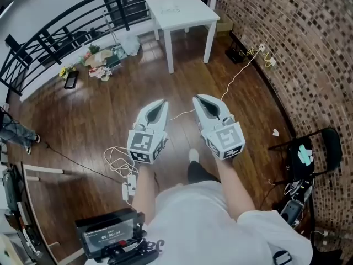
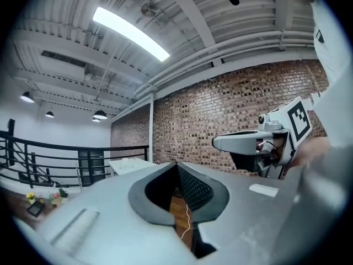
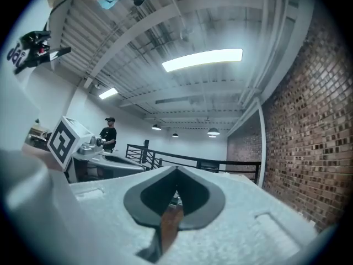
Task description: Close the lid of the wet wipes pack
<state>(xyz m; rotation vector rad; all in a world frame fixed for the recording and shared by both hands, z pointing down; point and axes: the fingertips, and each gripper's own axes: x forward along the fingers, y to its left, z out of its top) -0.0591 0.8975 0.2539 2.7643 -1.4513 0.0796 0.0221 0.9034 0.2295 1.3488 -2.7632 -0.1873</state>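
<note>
I can make out no wet wipes pack in any view. Both grippers are held side by side at waist height over the wooden floor (image 1: 110, 109), well short of the white table (image 1: 190, 21). My left gripper (image 1: 163, 101) points toward the table, its jaws closed tip to tip on nothing (image 2: 177, 164). My right gripper (image 1: 196, 98) is likewise shut and empty (image 3: 176, 169). Each gripper shows in the other's view: the right one (image 2: 220, 142) and the left one (image 3: 110, 162). The table top bears only a faint pale mark that I cannot identify.
A brick wall (image 1: 309, 48) curves along the right and a black railing (image 1: 55, 37) along the left. Flowers and bags (image 1: 102, 59) lie by the railing. A white cable (image 1: 118, 162) and power strip (image 1: 128, 186) lie near my feet. A black chair (image 1: 311, 153) stands right. A person (image 3: 108, 134) stands far off.
</note>
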